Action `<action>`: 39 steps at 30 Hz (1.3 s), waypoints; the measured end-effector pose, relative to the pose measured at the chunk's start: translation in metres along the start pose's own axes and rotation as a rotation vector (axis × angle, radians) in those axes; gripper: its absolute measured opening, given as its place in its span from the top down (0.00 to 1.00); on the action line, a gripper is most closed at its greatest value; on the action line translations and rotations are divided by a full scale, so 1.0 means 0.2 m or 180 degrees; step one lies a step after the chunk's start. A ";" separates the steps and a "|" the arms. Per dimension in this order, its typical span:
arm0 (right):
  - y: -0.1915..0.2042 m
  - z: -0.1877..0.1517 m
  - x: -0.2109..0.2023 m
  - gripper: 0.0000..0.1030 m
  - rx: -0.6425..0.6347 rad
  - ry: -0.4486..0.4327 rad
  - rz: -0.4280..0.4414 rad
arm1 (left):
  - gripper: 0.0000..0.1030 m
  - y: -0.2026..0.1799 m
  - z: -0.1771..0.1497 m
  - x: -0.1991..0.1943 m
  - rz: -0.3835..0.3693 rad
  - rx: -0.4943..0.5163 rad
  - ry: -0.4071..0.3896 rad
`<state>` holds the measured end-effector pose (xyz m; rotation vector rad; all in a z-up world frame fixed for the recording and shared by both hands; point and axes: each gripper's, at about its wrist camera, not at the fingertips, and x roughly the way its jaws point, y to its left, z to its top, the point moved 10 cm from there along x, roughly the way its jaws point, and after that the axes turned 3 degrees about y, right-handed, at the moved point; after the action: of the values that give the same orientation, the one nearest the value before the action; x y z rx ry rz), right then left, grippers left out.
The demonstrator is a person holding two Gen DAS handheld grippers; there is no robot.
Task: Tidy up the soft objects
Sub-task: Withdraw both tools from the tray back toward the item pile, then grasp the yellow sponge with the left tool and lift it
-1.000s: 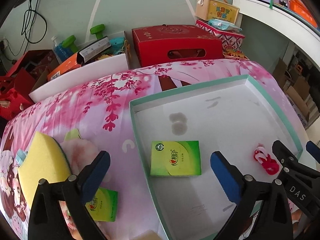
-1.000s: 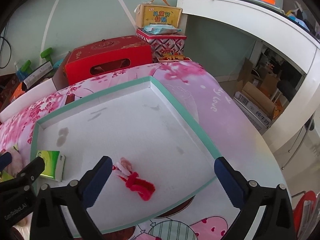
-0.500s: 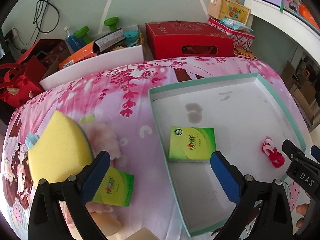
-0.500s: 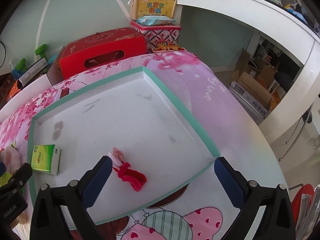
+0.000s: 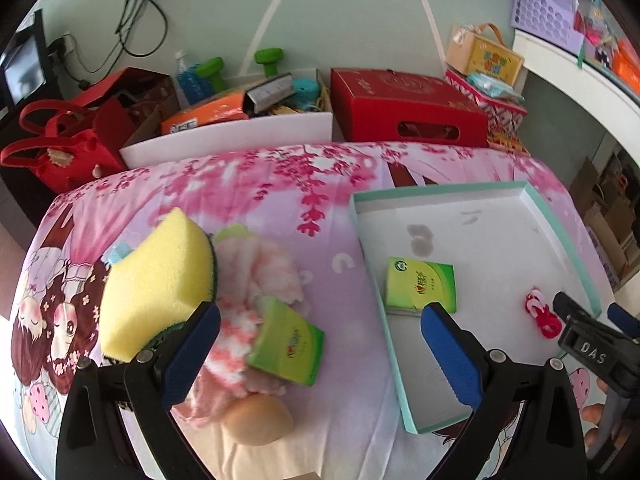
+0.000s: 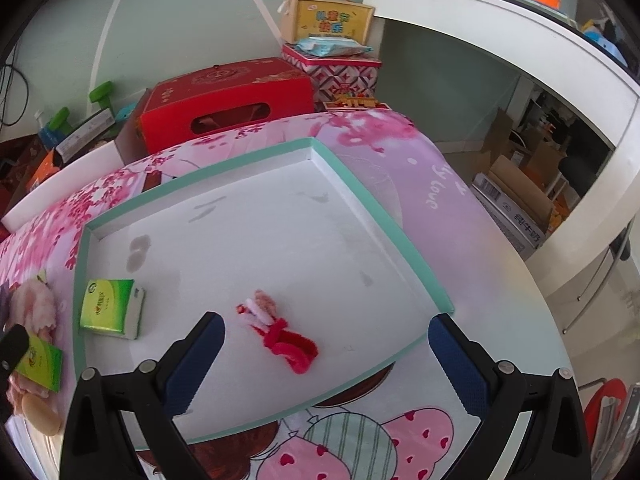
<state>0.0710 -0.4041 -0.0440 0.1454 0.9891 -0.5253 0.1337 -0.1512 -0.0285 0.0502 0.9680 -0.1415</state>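
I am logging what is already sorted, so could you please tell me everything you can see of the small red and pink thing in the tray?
The red and pink thing looks like fuzzy twisted cord: red loops at one end, pale pink and white bits at the other. It lies flat and alone on the white floor of the teal-rimmed tray, near the front edge, apart from the green tissue pack. Nothing touches it; the open right gripper hovers just before it.

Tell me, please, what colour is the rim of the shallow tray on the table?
The tray has a mint-green rim around a white inside; the right wrist view shows it best.
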 end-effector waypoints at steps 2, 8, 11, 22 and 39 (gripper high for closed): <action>0.03 0.00 -0.01 0.00 -0.0052 -0.0011 0.0011 | 0.03 0.02 -0.01 -0.02 -0.0016 -0.0024 -0.0017; 0.08 0.00 -0.03 0.00 -0.0087 -0.0031 0.0074 | 0.03 0.09 -0.02 -0.06 -0.0021 -0.0133 -0.0076; 0.13 0.00 -0.05 0.00 -0.0131 -0.0047 0.0126 | 0.03 0.16 -0.04 -0.07 -0.0003 -0.0228 -0.0093; 0.36 -0.03 -0.10 0.00 -0.0387 -0.0093 0.0297 | 0.03 0.41 -0.11 -0.14 -0.0126 -0.0635 -0.0167; 0.84 -0.10 -0.22 0.00 -0.0792 -0.0189 0.0852 | 0.03 0.91 -0.20 -0.23 0.0171 -0.1217 -0.0306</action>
<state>0.1182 -0.2346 -0.0377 0.0380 0.9512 -0.1586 0.1021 0.0381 -0.0172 -0.2795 0.8832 0.0915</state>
